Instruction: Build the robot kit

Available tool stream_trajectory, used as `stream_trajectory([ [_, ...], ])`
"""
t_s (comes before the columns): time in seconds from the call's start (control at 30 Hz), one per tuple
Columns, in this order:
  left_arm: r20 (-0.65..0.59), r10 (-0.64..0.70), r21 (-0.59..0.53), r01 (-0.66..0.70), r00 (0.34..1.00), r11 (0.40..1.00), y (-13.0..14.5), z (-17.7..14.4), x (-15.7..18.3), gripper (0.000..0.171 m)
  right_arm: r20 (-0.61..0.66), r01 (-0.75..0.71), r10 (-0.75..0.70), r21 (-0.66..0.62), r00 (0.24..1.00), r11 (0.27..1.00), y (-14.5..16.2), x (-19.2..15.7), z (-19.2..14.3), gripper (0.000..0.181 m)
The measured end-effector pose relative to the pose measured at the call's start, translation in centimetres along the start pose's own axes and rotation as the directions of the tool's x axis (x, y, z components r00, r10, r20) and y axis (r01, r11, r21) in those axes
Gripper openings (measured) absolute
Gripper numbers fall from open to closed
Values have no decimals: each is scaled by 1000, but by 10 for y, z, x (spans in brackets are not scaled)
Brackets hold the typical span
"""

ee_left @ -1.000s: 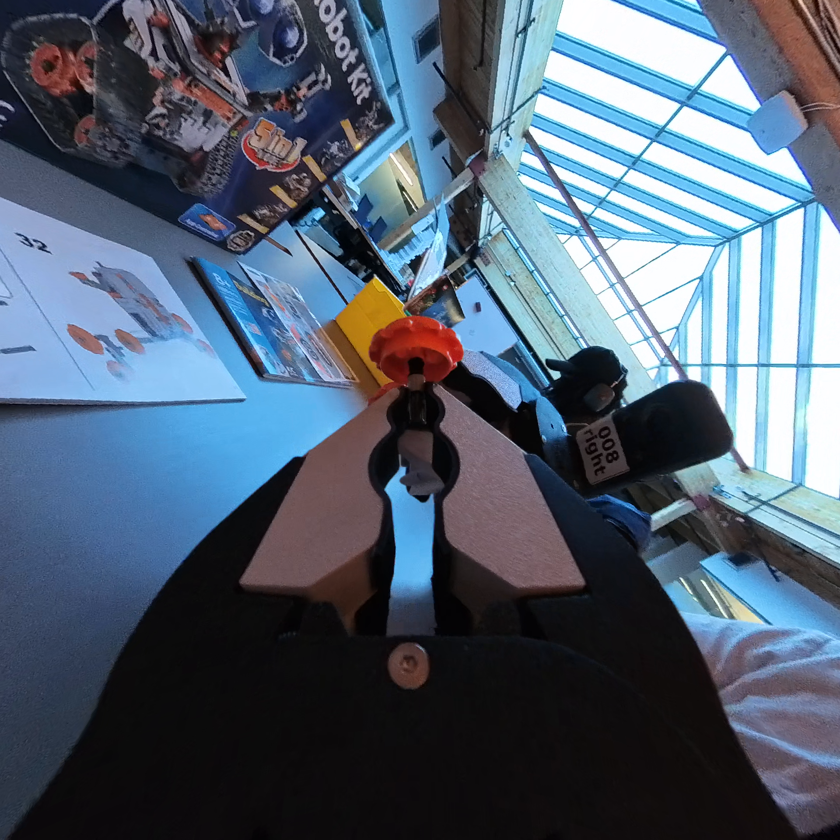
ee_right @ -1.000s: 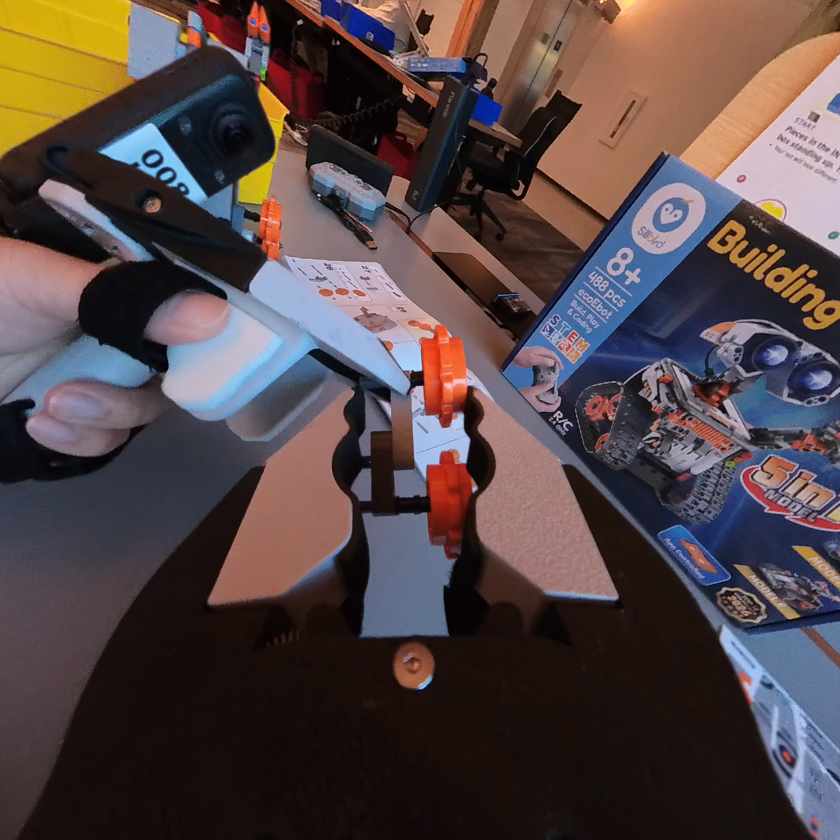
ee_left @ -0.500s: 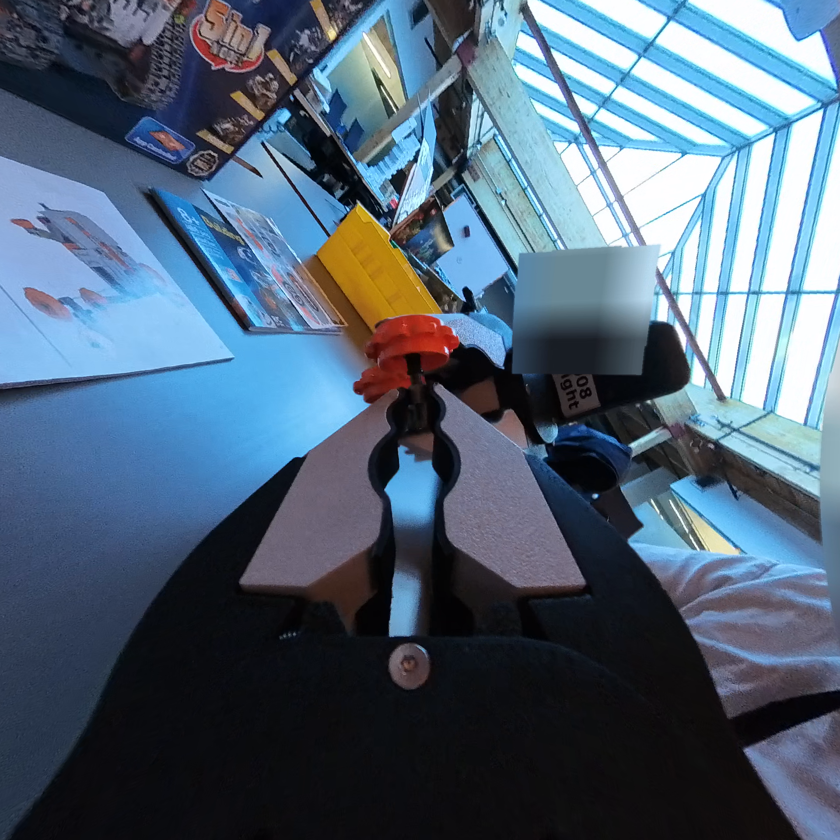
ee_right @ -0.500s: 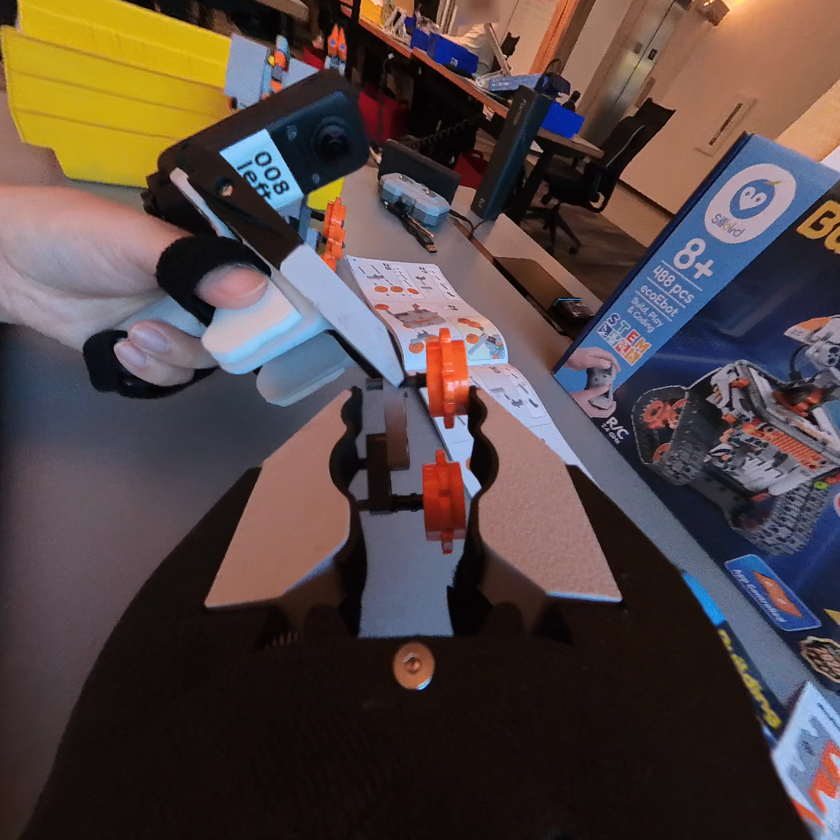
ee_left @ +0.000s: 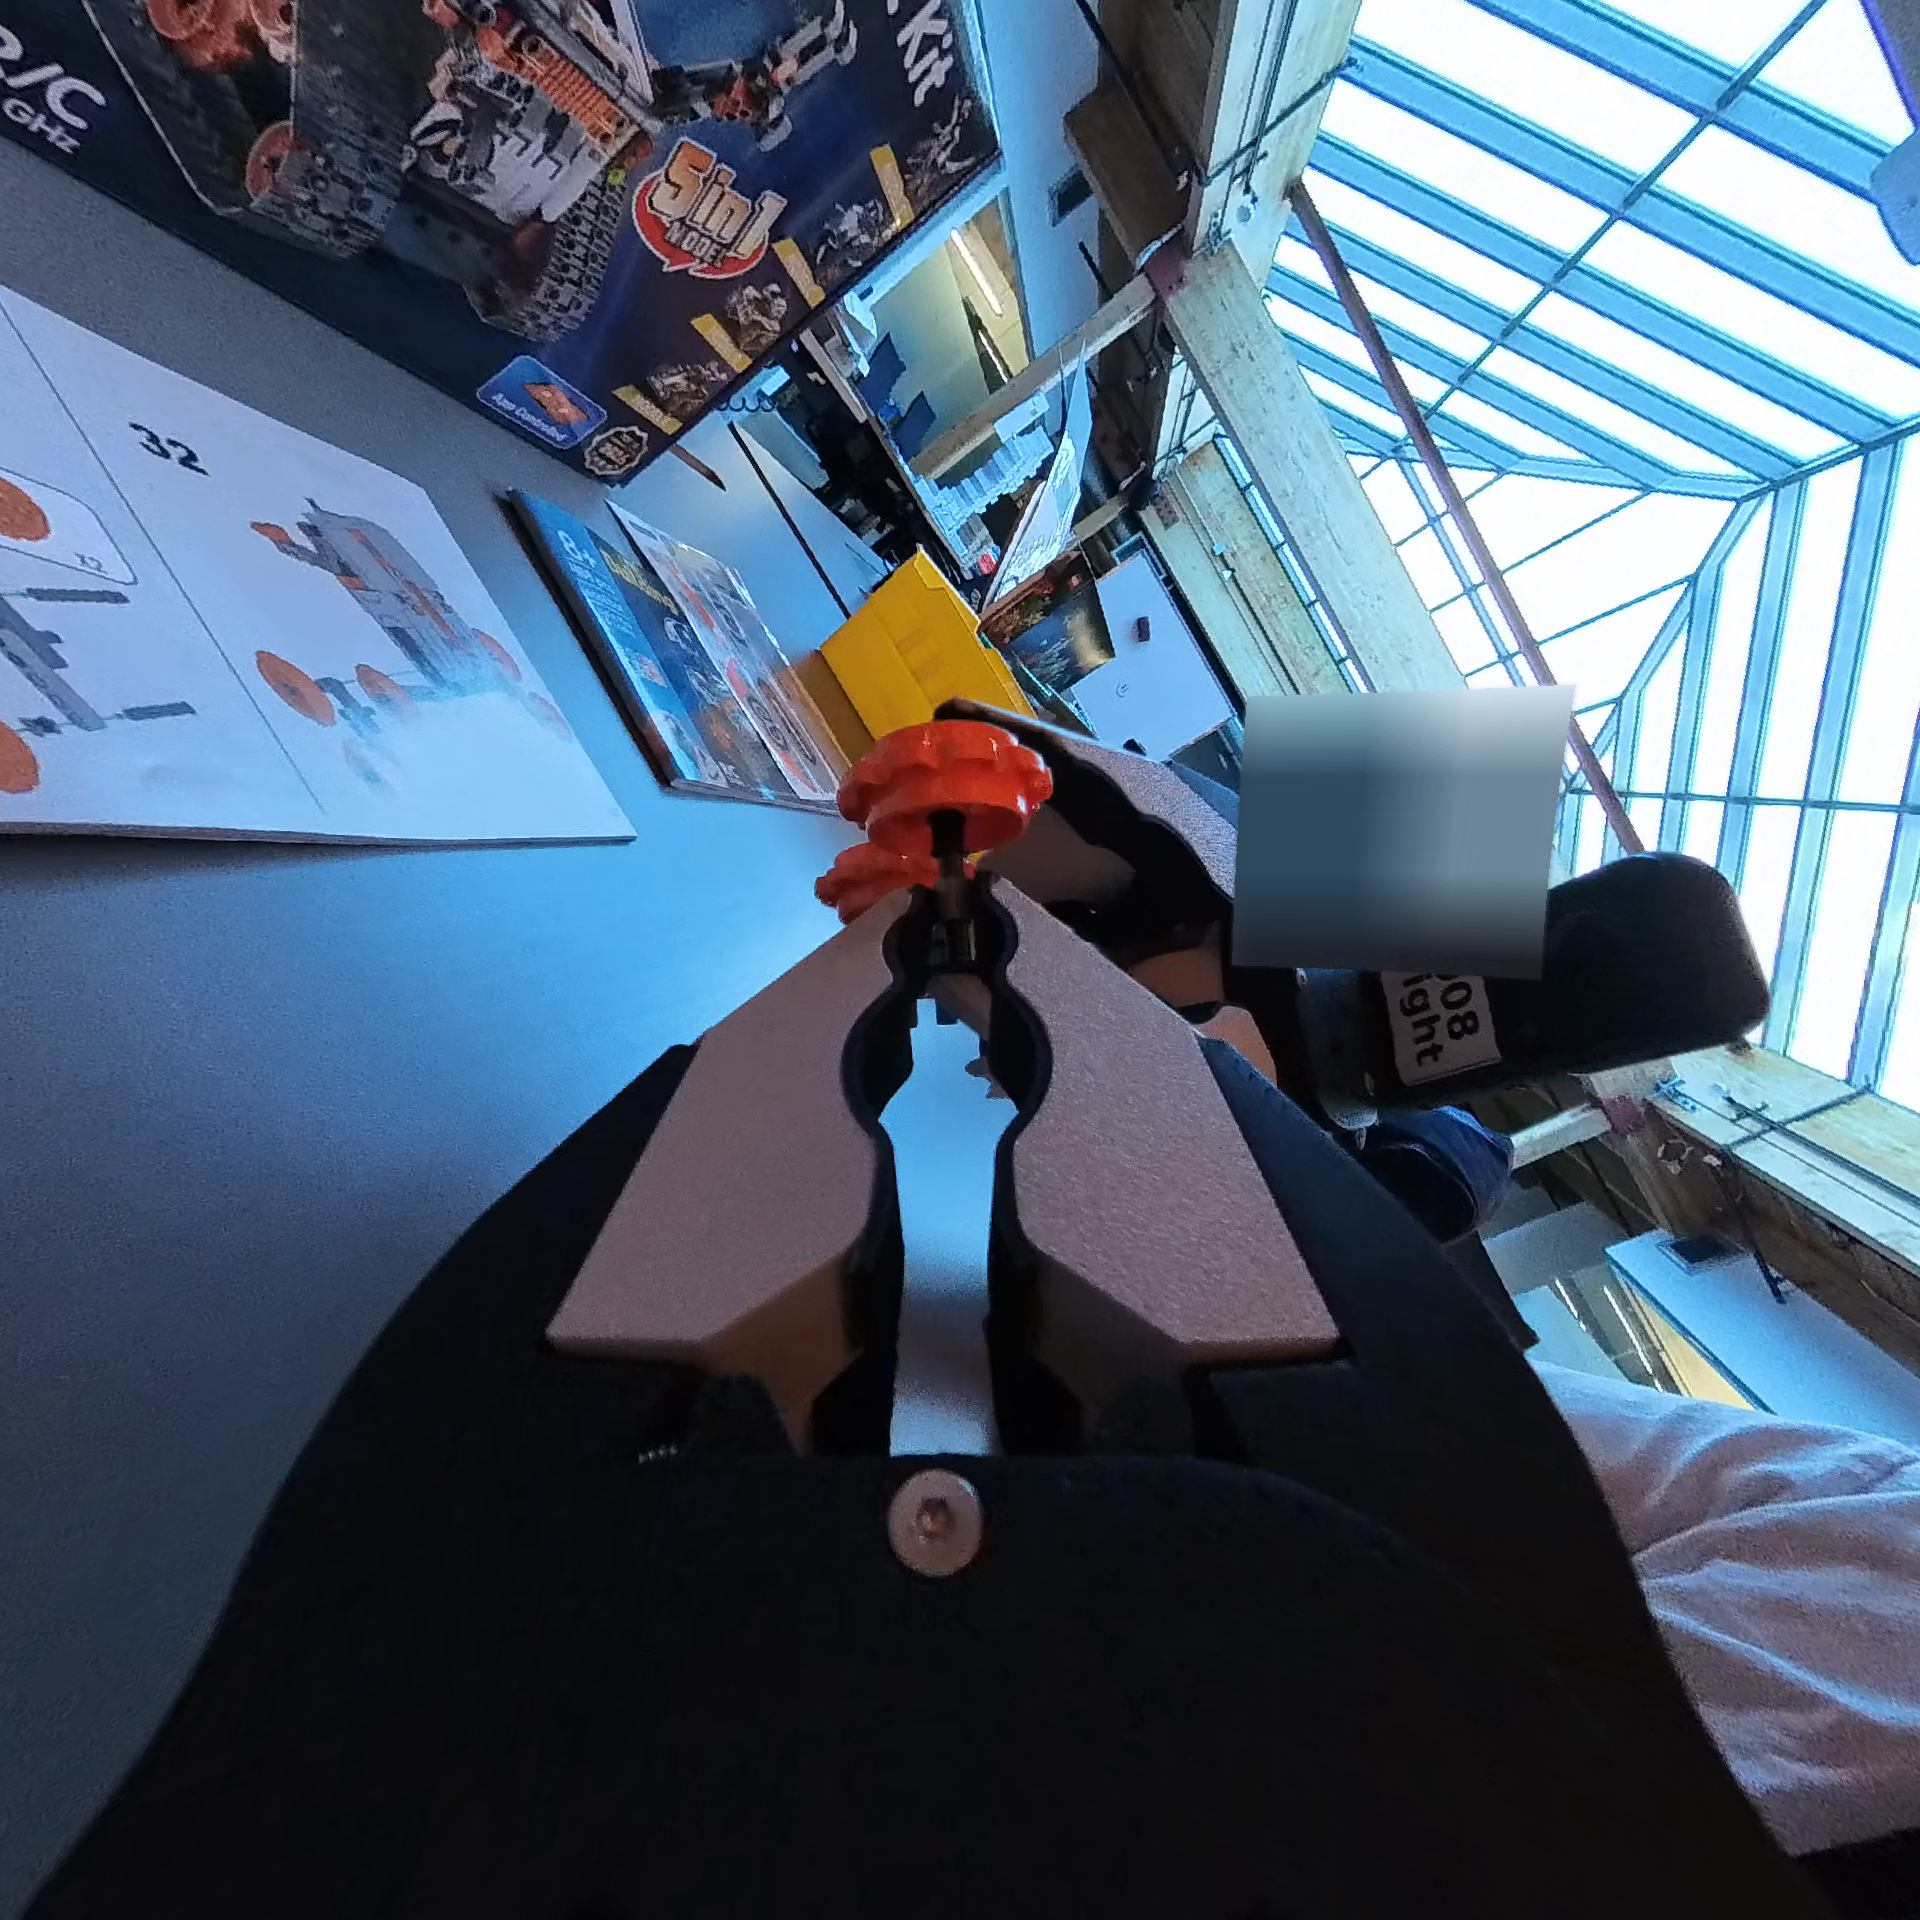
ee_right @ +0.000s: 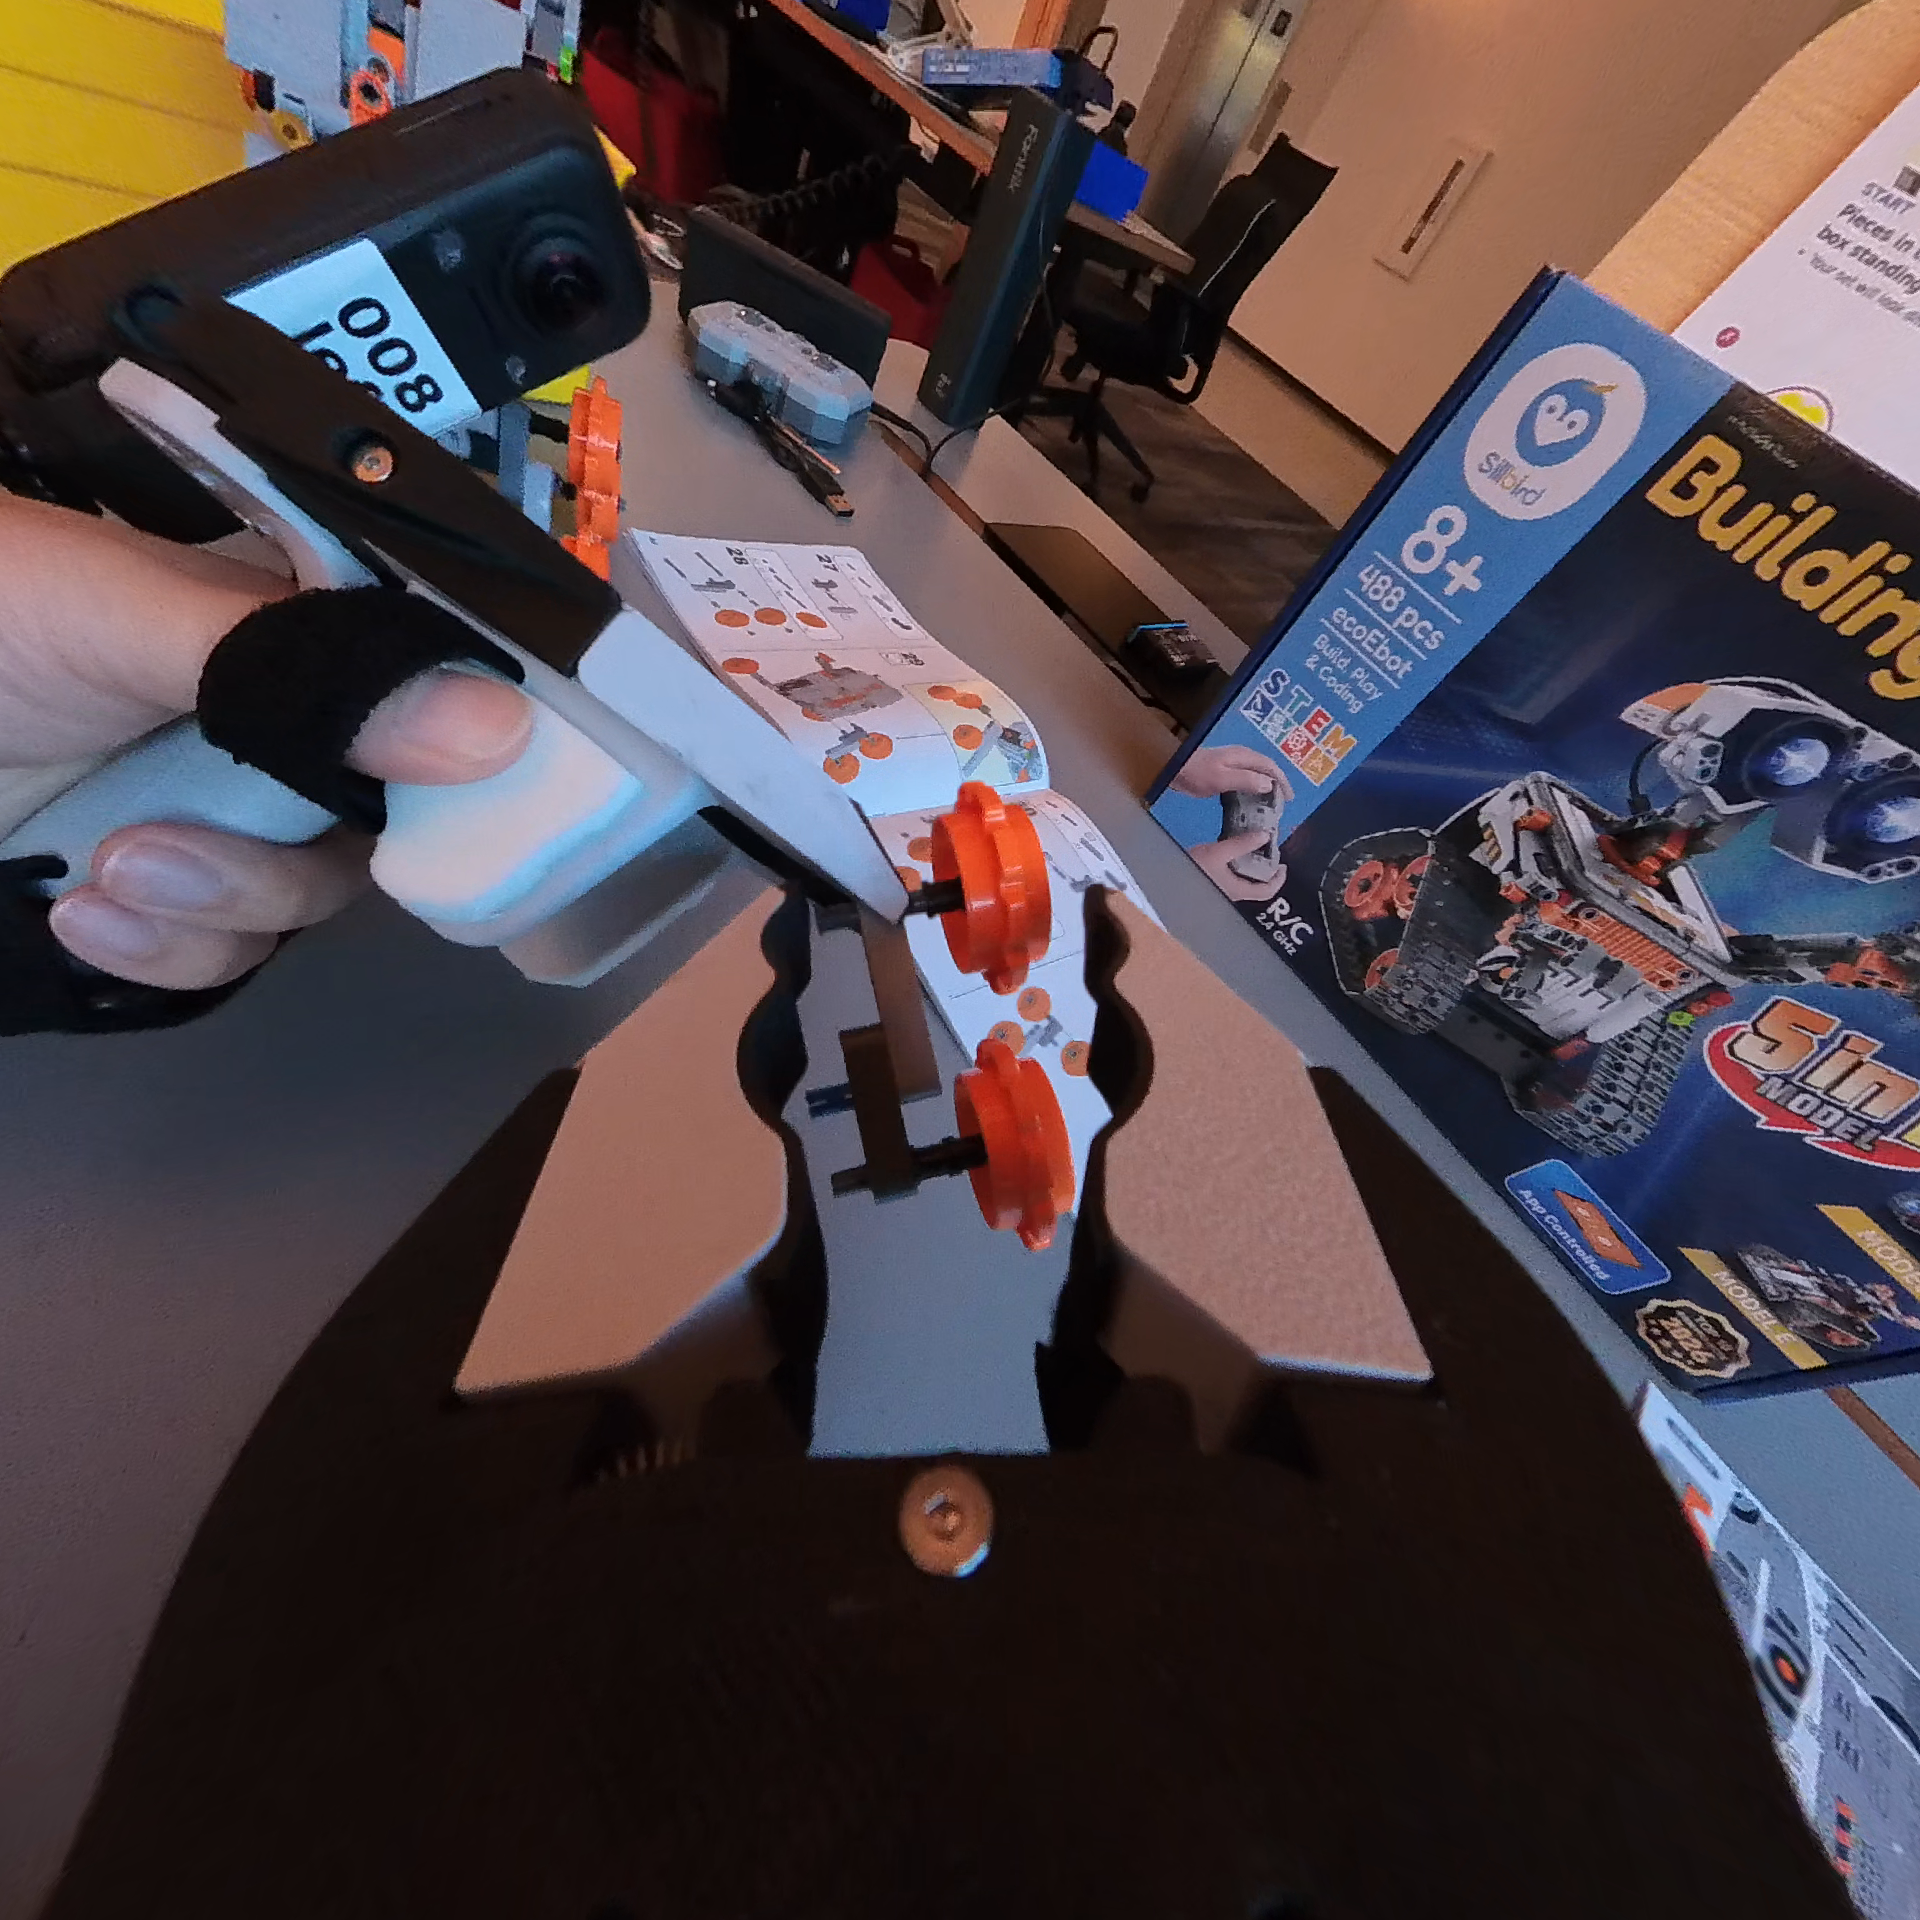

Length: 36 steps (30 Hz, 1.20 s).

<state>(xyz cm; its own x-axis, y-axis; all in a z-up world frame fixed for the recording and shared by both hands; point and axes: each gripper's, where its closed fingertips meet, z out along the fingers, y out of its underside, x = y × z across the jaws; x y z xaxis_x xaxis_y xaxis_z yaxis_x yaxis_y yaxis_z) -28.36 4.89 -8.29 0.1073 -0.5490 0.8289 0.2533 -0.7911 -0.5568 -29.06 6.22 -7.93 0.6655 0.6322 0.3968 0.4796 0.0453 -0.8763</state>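
Right gripper [ee_right: 940, 1039], nearest in the right wrist view, stands spread wide with nothing pinched; the small toy assembly [ee_right: 935, 1049] sits in the gap between its fingers and looks clear of both pads, though contact on the far side is hard to rule out. The assembly is a short brown-grey beam [ee_right: 883, 1060] carrying two thin black axles, each with an orange gear: lower gear [ee_right: 1013, 1143] and upper gear [ee_right: 987, 899].

Left gripper [ee_left: 948, 920] is clenched on the upper black axle [ee_right: 928, 902], tips nearly together, and carries the whole piece in the air above the grey table [ee_right: 260, 1195]. A person's hand [ee_right: 187, 769] grips that tool's white handle.

Handling judgement: small, light, hard plastic; stiff, but press-fit joints could pop apart if twisted. Gears are smooth and round, likely to spin or slip, so the flat beam looks like the best place to grip, not the thin axle.

Further off: open instruction booklet [ee_right: 862, 707] flat on the table just behind the piece, a big blue kit box [ee_right: 1558, 831] standing to the right, a partly built model [ee_right: 582, 468] behind the left tool, and a yellow bin [ee_left: 914, 655] further back.
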Motion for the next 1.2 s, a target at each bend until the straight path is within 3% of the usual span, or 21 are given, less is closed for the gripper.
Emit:
stream_trajectory([
  [0.2, -1, -5, 8, 5, 1000, 1000, -1, -1, 1, 5, 58, 6, -6, 7, 998, 1000, 4, -4, 0, 43],
  [0.63, 14, 1, -4, 0, 1000, 1000, 2, 1, -1, 5, 78, -43, 43, 4, 996, 999, 5, -2, 0, 44],
  [0.83, 22, -14, -29, 15, 1000, 999, 5, 1, -4, 5, 78, 41, -40, -5, 996, 999, 8, -3, 0, 44],
  [0.97, 1, 4, -90, -4, 1000, 996, 10, 2, -1, 6, 92, 94, -96, 23, 991, 995, 7, -5, -4, 43],
  [1.2, -12, 146, -123, -146, 989, 982, -4, -9, 6, 14, 164, 6, -19, 80, 986, 997, 4, -5, -13, 43],
])
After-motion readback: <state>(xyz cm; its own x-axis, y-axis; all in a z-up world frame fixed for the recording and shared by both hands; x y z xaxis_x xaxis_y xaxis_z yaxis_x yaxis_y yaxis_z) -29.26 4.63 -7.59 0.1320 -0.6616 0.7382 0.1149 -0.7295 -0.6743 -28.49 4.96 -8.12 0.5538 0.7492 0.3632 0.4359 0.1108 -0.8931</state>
